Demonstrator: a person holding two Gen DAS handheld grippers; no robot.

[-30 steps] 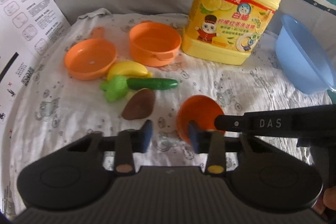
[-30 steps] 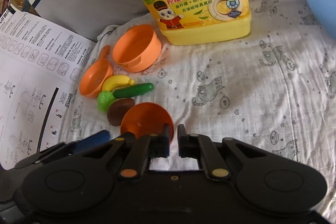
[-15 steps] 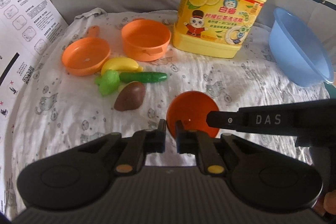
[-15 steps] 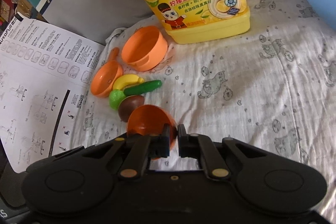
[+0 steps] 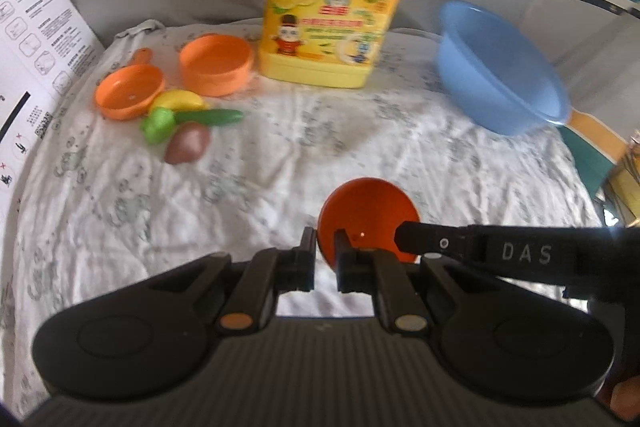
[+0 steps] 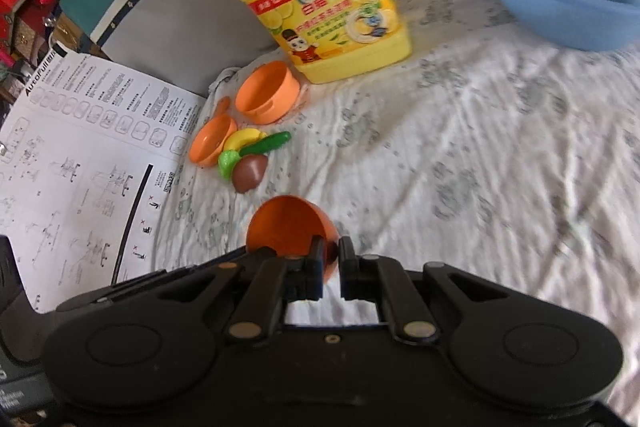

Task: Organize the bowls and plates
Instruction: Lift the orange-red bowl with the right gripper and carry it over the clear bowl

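A small dark-orange bowl [image 5: 368, 215] is held above the white printed cloth [image 5: 280, 155] by both grippers. My left gripper [image 5: 325, 247] is shut on its left rim. My right gripper [image 6: 330, 255] is shut on its right rim; in the right wrist view the bowl [image 6: 286, 227] tilts with its opening to the left. The right gripper's finger [image 5: 440, 243] reaches in from the right in the left wrist view. A lighter orange pot [image 5: 216, 63] and an orange pan [image 5: 128, 95] sit at the far left.
A yellow detergent jug [image 5: 332, 11] stands at the back centre. A blue basin [image 5: 500, 67] leans at the back right. Toy banana [image 5: 180, 99], cucumber [image 5: 212, 117], green vegetable [image 5: 158, 125] and brown potato [image 5: 187, 148] lie by the pan. A printed instruction sheet [image 6: 80, 147] lies to the left.
My left gripper closed on the bowl's rim. Both grippers lifted the bowl and carried it right and back from the toys, which now look farther away.
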